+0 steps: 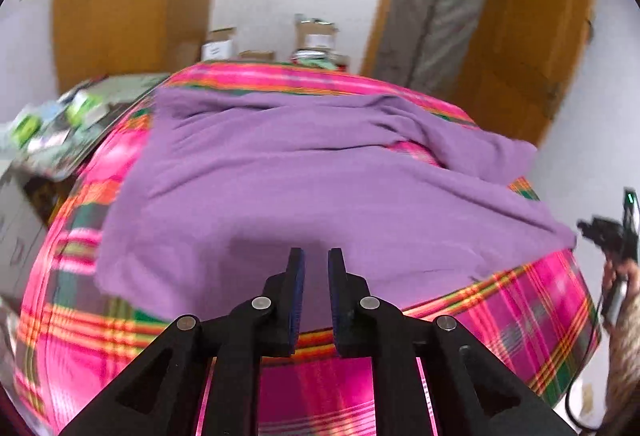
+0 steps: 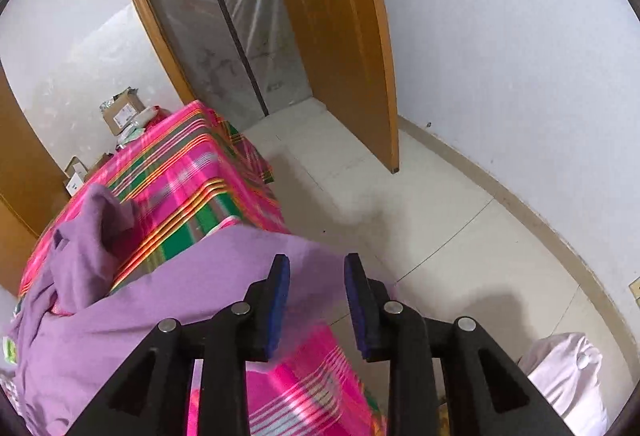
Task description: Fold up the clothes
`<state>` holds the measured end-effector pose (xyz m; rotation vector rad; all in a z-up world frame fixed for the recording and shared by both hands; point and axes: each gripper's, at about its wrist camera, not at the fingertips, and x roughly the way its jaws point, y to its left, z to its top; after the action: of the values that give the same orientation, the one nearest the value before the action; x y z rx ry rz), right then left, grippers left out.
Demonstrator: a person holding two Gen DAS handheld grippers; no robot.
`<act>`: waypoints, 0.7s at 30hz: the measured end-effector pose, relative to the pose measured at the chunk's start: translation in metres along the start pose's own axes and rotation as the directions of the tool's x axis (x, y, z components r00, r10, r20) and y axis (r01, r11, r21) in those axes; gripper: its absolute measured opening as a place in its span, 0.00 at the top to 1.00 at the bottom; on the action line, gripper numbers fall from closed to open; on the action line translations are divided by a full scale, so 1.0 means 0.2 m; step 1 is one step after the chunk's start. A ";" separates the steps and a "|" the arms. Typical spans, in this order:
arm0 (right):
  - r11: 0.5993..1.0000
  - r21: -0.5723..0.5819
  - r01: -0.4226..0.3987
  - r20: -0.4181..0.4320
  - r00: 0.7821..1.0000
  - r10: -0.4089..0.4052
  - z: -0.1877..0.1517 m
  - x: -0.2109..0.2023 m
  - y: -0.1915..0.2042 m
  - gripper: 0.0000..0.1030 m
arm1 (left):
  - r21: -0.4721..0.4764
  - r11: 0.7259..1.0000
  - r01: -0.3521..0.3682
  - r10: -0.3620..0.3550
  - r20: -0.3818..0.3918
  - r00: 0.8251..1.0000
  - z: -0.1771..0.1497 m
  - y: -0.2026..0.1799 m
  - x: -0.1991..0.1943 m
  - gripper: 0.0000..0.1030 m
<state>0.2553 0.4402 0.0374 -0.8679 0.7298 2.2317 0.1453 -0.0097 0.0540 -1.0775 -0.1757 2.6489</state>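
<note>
Black linkages and blue-padded fingers fill the near edge of both wrist views. On the left gripper (image 1: 316, 256) the jaws stand slightly apart with a narrow gap between the pads and nothing caught in it; the tips hang just above the near part of the purple garment (image 1: 304, 179). On the right gripper (image 2: 317, 262) the jaws stand wider apart, also empty, over the garment's right corner where it hangs off the table's edge.

That purple garment lies spread across most of the table, which is covered in a pink plaid cloth (image 1: 532, 300) with green and orange stripes. Its surface is mostly flat with shallow wrinkles, and toward the far right a fold is bunched up so that a patch of plaid shows through. In the right wrist view a rumpled part, possibly a sleeve, rises at the far left of the garment.

At the right edge of the left wrist view the other gripper appears, held by the person's hand (image 1: 624, 276), though blur hides its detail. Cardboard boxes (image 1: 316, 33) sit beyond the table's far edge against the white wall. A wooden door (image 2: 340, 35) stands open to the far right above a pale tiled floor (image 2: 460, 236), and a pale pink bundle (image 2: 568, 376) lies on the floor near right.
</note>
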 end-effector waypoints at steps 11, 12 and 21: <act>0.926 -0.280 -0.252 -0.038 0.967 0.252 -0.31 -0.16 0.50 0.72 | -0.243 0.968 -0.065 0.056 -0.044 0.997 -0.09 0.41 -0.08 0.78; 0.907 -0.316 -0.279 -0.061 0.960 0.275 -0.34 -0.16 0.56 0.72 | -0.265 0.962 -0.066 0.055 -0.047 0.997 -0.10 0.44 -0.08 0.78; 0.638 -0.660 -0.396 -0.191 0.910 0.367 -0.69 -0.25 1.04 0.72 | -0.439 0.898 -0.032 -0.014 -0.100 0.995 -0.13 0.63 -0.01 0.61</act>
<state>0.1888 0.1950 0.0407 -1.1841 0.0427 2.9560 0.1391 -0.1307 0.0104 -1.3412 -0.7849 2.6174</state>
